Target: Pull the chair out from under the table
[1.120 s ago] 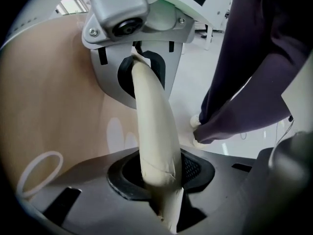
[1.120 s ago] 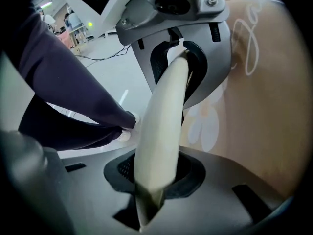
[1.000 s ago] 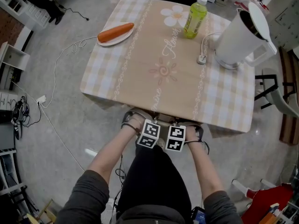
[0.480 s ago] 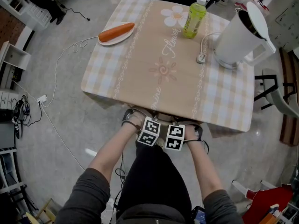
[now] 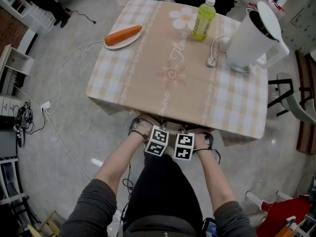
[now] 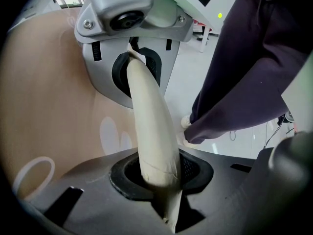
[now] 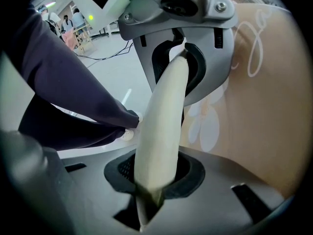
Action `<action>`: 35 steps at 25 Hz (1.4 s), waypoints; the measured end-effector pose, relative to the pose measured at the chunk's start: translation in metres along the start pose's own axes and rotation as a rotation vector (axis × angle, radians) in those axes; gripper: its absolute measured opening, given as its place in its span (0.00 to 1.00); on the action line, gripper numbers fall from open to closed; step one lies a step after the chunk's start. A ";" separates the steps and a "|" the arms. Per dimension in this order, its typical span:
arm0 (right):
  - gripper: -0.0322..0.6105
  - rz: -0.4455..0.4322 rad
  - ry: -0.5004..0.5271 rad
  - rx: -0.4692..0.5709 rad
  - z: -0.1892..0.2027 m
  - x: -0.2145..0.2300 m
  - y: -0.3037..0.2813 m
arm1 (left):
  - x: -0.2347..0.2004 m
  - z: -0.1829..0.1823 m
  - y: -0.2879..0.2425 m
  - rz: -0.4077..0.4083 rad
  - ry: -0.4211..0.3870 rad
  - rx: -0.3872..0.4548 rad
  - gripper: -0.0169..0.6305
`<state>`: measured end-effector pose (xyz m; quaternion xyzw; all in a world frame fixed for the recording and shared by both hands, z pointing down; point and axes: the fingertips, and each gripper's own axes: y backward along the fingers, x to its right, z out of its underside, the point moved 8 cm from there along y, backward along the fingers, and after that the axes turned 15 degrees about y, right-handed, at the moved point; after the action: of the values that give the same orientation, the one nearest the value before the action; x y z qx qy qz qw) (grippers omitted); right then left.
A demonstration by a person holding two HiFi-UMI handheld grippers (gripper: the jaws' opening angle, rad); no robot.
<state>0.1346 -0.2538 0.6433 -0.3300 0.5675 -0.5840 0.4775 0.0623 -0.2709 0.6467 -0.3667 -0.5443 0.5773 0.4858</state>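
The grip looks set and the pull not yet begun: the left gripper (image 6: 149, 124) and right gripper (image 7: 161, 126), side by side at the table's (image 5: 148, 83) near edge, are each partly closed and clamped on the chair's cream top rail (image 6: 146, 92), with the rest of the chair hidden under the table. Next comes an even draw back toward the person, both grips firm. The checked cloth carries a carrot (image 5: 122, 34) at the far left corner, a green bottle (image 5: 204, 19) at the far edge and a white kettle (image 5: 252, 36) at the far right corner, above a grey floor with cables (image 5: 64, 68).
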 end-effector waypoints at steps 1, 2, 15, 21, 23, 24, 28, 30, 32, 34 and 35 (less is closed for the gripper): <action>0.17 -0.005 0.000 0.002 0.000 -0.001 0.000 | 0.001 0.000 0.000 0.006 0.001 0.001 0.18; 0.18 -0.008 0.002 0.004 -0.001 -0.002 0.000 | 0.003 -0.001 0.000 0.010 0.004 0.002 0.18; 0.18 -0.020 -0.011 0.009 -0.009 -0.018 0.001 | 0.019 -0.003 0.001 0.016 -0.007 -0.004 0.18; 0.18 -0.032 0.012 0.006 -0.012 -0.027 0.001 | 0.030 -0.006 0.001 0.031 0.017 -0.008 0.18; 0.18 -0.033 0.012 0.008 -0.014 -0.029 0.002 | 0.033 -0.006 0.001 0.035 0.017 -0.011 0.18; 0.18 -0.034 0.011 0.009 -0.015 -0.031 0.002 | 0.035 -0.007 0.001 0.036 0.017 -0.012 0.18; 0.18 -0.035 0.010 0.012 -0.019 -0.038 0.003 | 0.043 -0.007 0.002 0.035 0.016 -0.013 0.18; 0.18 -0.034 0.008 0.011 -0.021 -0.041 0.003 | 0.046 -0.008 0.002 0.035 0.014 -0.013 0.18; 0.18 -0.035 0.009 0.010 -0.022 -0.043 0.003 | 0.049 -0.008 0.002 0.037 0.014 -0.012 0.18; 0.18 -0.037 0.009 0.011 -0.023 -0.045 0.003 | 0.051 -0.008 0.002 0.039 0.015 -0.012 0.18; 0.18 -0.037 0.009 0.012 -0.024 -0.047 0.003 | 0.053 -0.008 0.002 0.039 0.014 -0.012 0.18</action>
<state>0.1283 -0.2019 0.6445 -0.3351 0.5599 -0.5975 0.4660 0.0562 -0.2178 0.6489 -0.3843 -0.5370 0.5807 0.4761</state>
